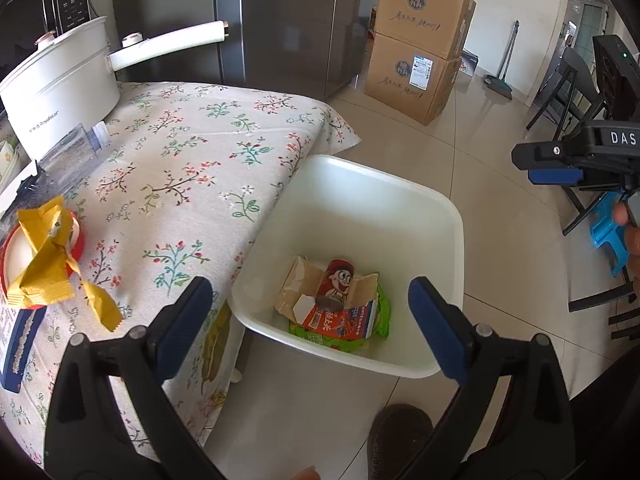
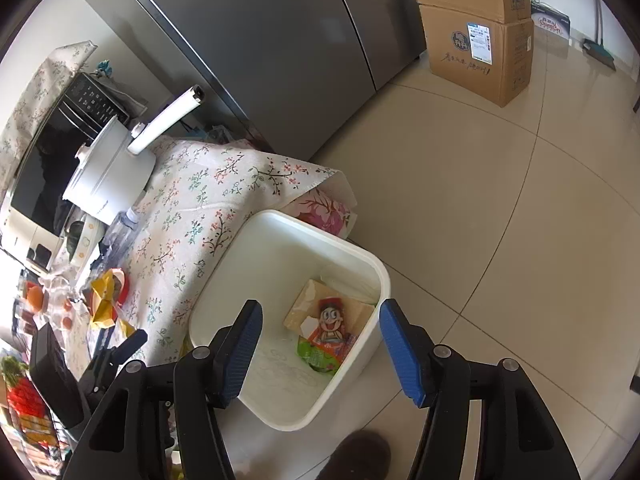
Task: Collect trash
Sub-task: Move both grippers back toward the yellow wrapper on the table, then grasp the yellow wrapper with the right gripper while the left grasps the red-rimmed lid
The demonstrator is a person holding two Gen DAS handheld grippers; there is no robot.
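Note:
A white bin (image 1: pixel 400 188) stands on the floor against the floral-cloth table (image 1: pixel 192 152). Inside lie a red cartoon-print can (image 1: pixel 339 280), torn brown cardboard (image 1: pixel 298 280) and a green wrapper (image 1: pixel 382 306). My left gripper (image 1: pixel 310 286) hangs open above the bin's near rim, nothing between its pads. Crumpled yellow wrappers (image 1: pixel 44 264) lie on a red-rimmed dish at the table's left edge. My right gripper (image 2: pixel 320 307) is open over the bin (image 2: pixel 280 220), empty, with the can (image 2: pixel 330 320) below it. It also shows at the right edge of the left wrist view as the right gripper (image 1: pixel 576 162).
A white electric pot (image 1: pixel 60 76) and a clear plastic bottle (image 1: pixel 76 152) sit at the table's back. Behind stand a grey fridge (image 1: pixel 280 20) and stacked cardboard boxes (image 1: pixel 416 64). Dark chairs (image 1: pixel 568 92) are at the right. A dark slipper (image 1: pixel 400 432) is near the bin.

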